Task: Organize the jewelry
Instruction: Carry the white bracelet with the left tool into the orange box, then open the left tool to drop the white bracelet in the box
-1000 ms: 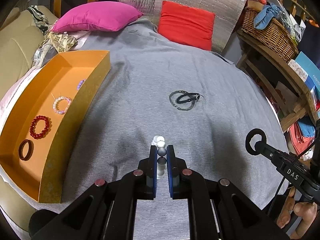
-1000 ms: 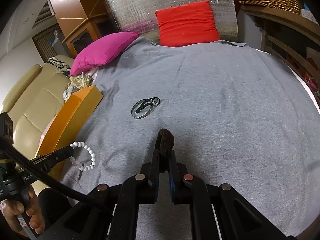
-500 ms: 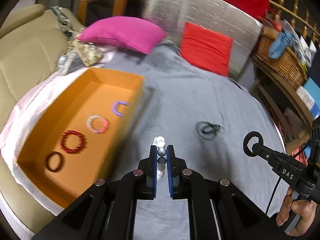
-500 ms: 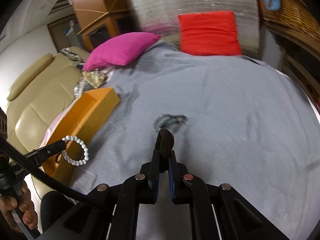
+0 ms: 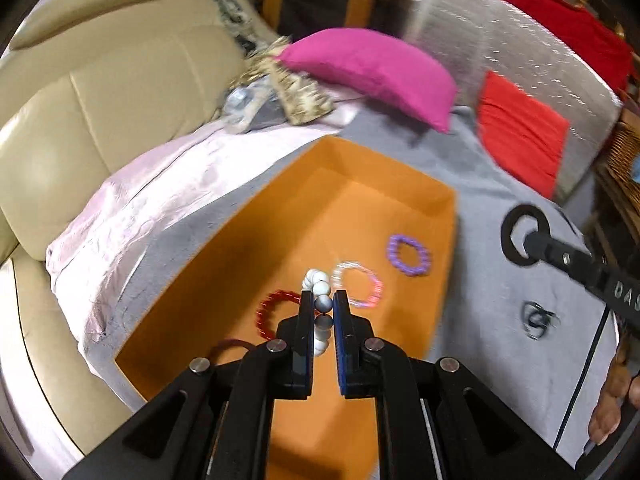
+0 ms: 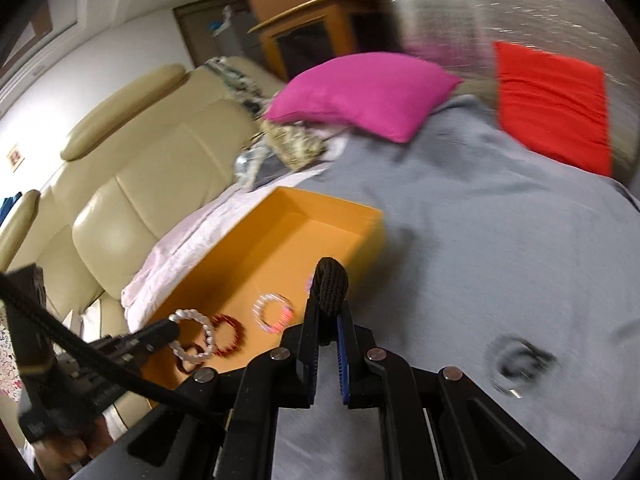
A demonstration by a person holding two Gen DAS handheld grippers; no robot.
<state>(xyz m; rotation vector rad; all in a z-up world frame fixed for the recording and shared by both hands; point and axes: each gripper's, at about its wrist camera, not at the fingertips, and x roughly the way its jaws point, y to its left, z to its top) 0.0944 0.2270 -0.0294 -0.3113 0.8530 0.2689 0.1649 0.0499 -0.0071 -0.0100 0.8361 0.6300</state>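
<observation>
My left gripper [image 5: 323, 309] is shut on a white bead bracelet [image 5: 320, 286] and holds it above the orange box [image 5: 360, 184]. The bracelet also shows in the right wrist view [image 6: 196, 338]. The box holds a red bracelet [image 5: 272, 312], a pink-white bracelet [image 5: 358, 284], a purple bracelet [image 5: 410, 256] and a dark ring [image 5: 230, 346]. My right gripper [image 6: 329, 312] is shut on a dark braided bracelet [image 6: 330, 284] near the box's right wall. A dark tangle of jewelry [image 5: 538, 320] lies on the grey cloth [image 6: 500, 248].
A beige sofa [image 5: 80, 120] is on the left. A pink cushion [image 5: 372, 72] and a red cushion [image 5: 520, 132] lie at the back. A wicker basket [image 5: 624, 176] stands at the far right.
Both grippers have swung left toward the orange box. The left gripper with the white bracelet now hangs over the box's inside. The right gripper has neared the box's right wall.
</observation>
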